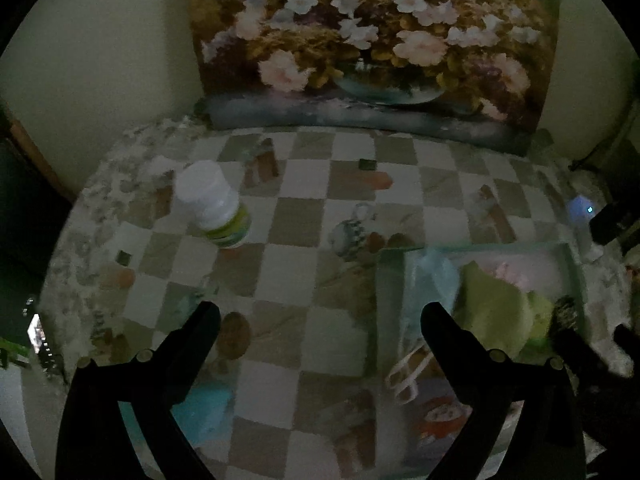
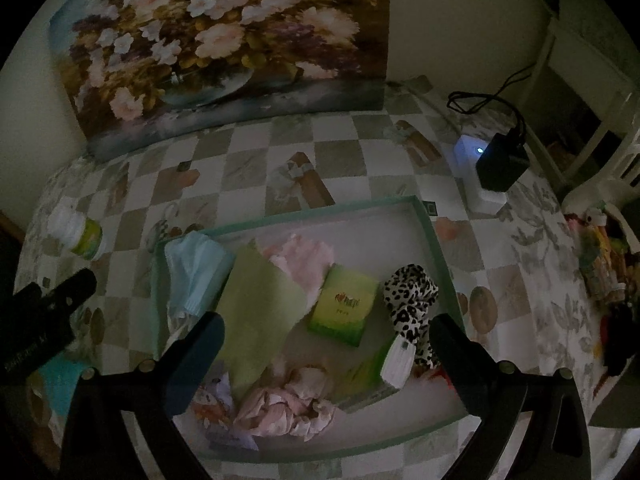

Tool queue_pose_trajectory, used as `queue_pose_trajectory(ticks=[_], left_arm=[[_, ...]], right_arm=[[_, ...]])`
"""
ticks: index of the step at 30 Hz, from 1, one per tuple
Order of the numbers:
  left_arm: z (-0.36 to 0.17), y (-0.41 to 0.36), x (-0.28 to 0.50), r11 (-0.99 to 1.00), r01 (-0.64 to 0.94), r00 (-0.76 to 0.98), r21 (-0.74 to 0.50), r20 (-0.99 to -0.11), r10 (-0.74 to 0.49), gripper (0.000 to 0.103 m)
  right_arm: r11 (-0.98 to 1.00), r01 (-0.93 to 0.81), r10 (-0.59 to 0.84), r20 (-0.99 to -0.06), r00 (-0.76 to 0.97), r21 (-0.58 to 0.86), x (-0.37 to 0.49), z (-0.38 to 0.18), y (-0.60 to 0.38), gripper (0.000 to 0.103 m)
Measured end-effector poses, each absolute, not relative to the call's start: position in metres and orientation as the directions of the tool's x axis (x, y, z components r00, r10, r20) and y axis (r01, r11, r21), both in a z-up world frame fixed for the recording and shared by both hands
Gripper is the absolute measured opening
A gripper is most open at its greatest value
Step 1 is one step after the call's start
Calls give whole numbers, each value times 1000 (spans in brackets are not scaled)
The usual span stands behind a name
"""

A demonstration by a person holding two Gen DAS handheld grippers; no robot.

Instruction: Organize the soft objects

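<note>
A shallow tray with a green rim (image 2: 424,216) lies on the checked tablecloth. In it lie a light blue cloth (image 2: 196,272), a green cloth (image 2: 260,312), a pink cloth (image 2: 304,260), a crumpled pink cloth (image 2: 288,404), a green tissue pack (image 2: 344,304) and a leopard-print piece (image 2: 412,300). My right gripper (image 2: 326,334) is open and empty above the tray's near half. My left gripper (image 1: 320,320) is open and empty over the cloth left of the tray (image 1: 390,280). A turquoise cloth (image 1: 204,408) lies under the left finger.
A white bottle with a green label (image 1: 216,208) lies on its side at the left. A flower painting (image 1: 372,40) leans on the wall behind. A white device with a black adapter (image 2: 500,164) stands at the right. Colourful items (image 2: 604,264) lie at the right table edge.
</note>
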State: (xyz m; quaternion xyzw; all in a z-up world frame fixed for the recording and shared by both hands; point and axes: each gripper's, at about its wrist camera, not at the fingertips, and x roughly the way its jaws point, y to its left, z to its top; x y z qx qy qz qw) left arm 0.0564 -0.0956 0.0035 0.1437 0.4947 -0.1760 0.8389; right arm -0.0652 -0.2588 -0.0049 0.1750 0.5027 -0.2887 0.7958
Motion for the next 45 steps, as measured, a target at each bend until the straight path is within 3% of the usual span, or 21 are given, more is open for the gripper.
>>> queue_pose_trajectory(ticks=[21, 45], left_arm=[[-15, -12, 16, 941, 324, 402, 100, -915, -41, 100], [-18, 10, -13, 938, 337, 398, 86, -915, -59, 100]], right_arm=[[822, 569, -255, -909, 331, -23, -95, -19, -204, 103], [848, 527, -270, -898, 347, -51, -121, -26, -168, 103]])
